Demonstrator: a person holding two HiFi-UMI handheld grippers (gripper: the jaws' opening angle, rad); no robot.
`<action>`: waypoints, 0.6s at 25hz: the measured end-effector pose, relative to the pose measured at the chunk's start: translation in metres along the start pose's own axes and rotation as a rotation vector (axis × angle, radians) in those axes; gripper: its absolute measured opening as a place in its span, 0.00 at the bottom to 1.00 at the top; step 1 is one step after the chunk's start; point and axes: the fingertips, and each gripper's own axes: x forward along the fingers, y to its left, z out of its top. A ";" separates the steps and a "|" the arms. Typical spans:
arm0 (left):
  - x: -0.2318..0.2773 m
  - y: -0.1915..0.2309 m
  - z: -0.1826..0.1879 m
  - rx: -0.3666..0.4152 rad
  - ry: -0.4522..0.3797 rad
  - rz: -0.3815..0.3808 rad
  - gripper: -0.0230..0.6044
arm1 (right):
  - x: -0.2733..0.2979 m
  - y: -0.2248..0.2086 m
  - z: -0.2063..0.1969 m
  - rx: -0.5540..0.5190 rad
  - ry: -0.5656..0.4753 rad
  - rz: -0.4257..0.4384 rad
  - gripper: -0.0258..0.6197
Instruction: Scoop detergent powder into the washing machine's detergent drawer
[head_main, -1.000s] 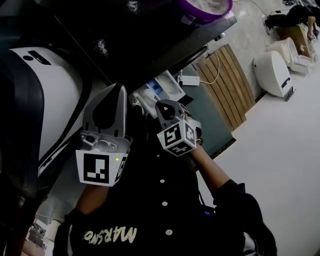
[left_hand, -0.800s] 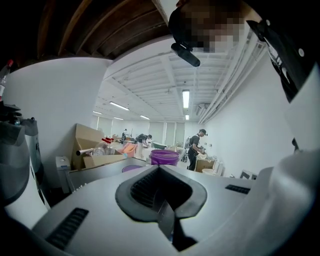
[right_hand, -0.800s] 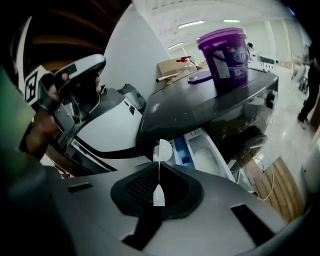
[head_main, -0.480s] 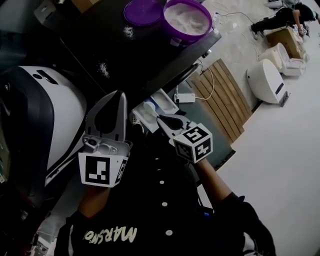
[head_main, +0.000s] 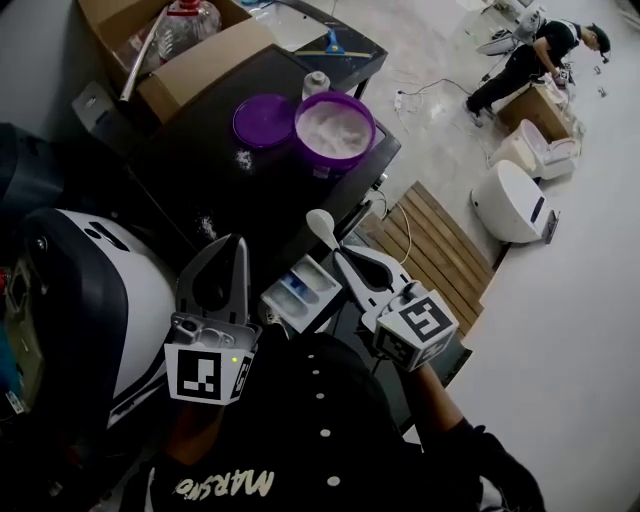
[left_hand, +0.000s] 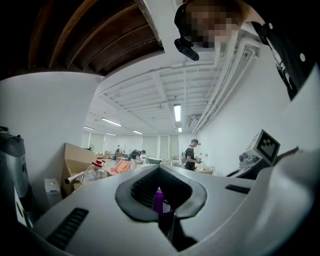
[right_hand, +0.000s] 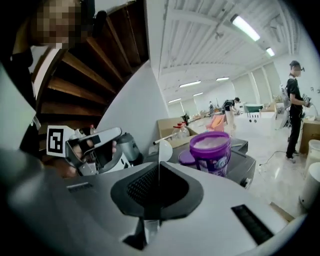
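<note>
Standing at a washing machine (head_main: 90, 300) with a white scoop (head_main: 321, 226) raised just beyond its pulled-out detergent drawer (head_main: 300, 293).
Farther off, on a dark table (head_main: 180, 170): a cardboard box (head_main: 200, 60) at the far left, a purple tub (head_main: 333, 135) of white powder near the right edge, a purple lid (head_main: 263, 121) just left of it. Clenched on nothing beside the machine, the left tool (head_main: 238, 248); clamped on the scoop's thin handle, the right tool (head_main: 345, 256), with the bowl between drawer and tub.

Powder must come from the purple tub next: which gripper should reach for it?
Right: the right gripper is shut on the white scoop, aimed at the open tub; the left gripper is shut, empty.
</note>
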 end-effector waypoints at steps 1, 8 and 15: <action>0.002 0.000 0.004 0.004 -0.007 -0.004 0.06 | -0.004 -0.006 0.013 -0.004 -0.046 -0.020 0.09; 0.008 0.007 0.029 0.022 -0.058 -0.002 0.06 | -0.050 -0.039 0.079 0.033 -0.339 -0.152 0.09; 0.003 0.018 0.046 0.043 -0.086 0.035 0.06 | -0.091 -0.065 0.095 -0.070 -0.405 -0.302 0.09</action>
